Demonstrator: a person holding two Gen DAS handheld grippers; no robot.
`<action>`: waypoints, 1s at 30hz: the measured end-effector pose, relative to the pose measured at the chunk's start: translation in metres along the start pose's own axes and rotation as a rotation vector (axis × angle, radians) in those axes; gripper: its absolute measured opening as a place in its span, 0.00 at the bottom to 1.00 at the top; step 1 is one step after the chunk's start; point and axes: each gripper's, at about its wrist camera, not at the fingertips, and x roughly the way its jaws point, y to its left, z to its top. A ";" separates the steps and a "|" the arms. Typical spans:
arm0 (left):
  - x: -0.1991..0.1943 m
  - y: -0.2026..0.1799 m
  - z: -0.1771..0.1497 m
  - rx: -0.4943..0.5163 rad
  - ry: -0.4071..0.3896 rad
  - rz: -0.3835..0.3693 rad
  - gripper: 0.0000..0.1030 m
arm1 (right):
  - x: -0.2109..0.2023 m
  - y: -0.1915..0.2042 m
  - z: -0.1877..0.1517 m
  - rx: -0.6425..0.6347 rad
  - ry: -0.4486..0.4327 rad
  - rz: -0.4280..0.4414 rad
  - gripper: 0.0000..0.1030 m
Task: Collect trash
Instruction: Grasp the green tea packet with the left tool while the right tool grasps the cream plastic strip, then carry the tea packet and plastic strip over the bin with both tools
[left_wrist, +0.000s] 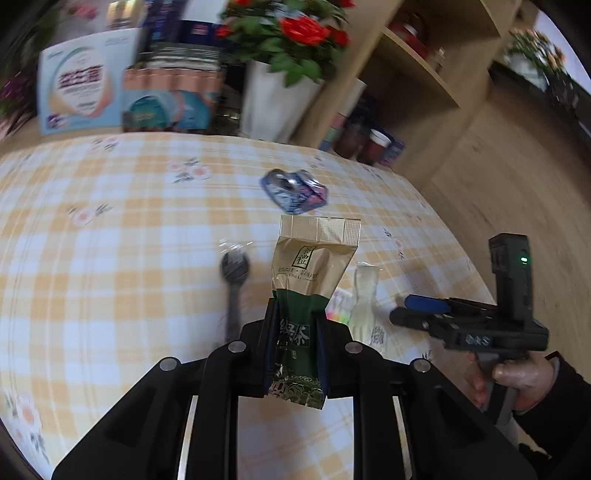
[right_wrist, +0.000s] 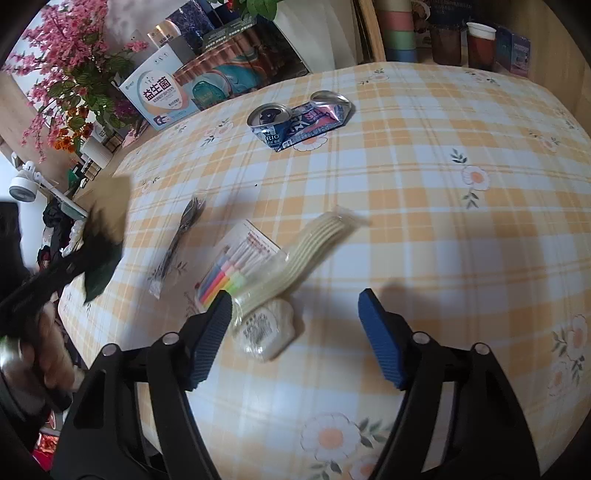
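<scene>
**Left gripper clamped on a tea packet; right gripper unclenched above the tablecloth**

Left gripper (left_wrist: 295, 332): both pads pinch the green lower half of a gold-and-green tea packet (left_wrist: 314, 266), which stands upright between them, lifted clear of the checked tablecloth (left_wrist: 110, 221). The packet serves as the landmark below.

Just left of the packet lies a black plastic spoon in a clear wrapper (left_wrist: 234, 284). Just right of it, partly hidden behind it, lies a clear pack of coloured pens (left_wrist: 340, 314), and touching that a pale bundle of sleeved cutlery (left_wrist: 364, 295). Beyond the packet's sealed top edge, farther across the cloth, rests a crushed blue drink can (left_wrist: 295, 190). Far behind, at the table's edge, stand printed boxes (left_wrist: 81, 81) and a white pot of red roses (left_wrist: 273, 99).

Right gripper (right_wrist: 295, 306), to the right of the packet and held by a hand (left_wrist: 517, 380): blue-padded jaws stand apart with nothing gripped. The left pad sits just beside the cutlery bundle and pens; a small white labelled sachet (right_wrist: 266, 332) lies between the jaws, untouched.
</scene>
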 end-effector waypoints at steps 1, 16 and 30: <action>-0.010 0.008 -0.007 -0.037 -0.017 0.016 0.18 | 0.004 0.001 0.003 0.008 0.002 -0.005 0.64; -0.107 0.060 -0.066 -0.240 -0.149 0.161 0.18 | 0.044 0.013 0.030 0.034 -0.024 -0.131 0.22; -0.128 0.024 -0.063 -0.214 -0.195 0.119 0.18 | -0.026 0.037 0.001 -0.021 -0.164 -0.098 0.14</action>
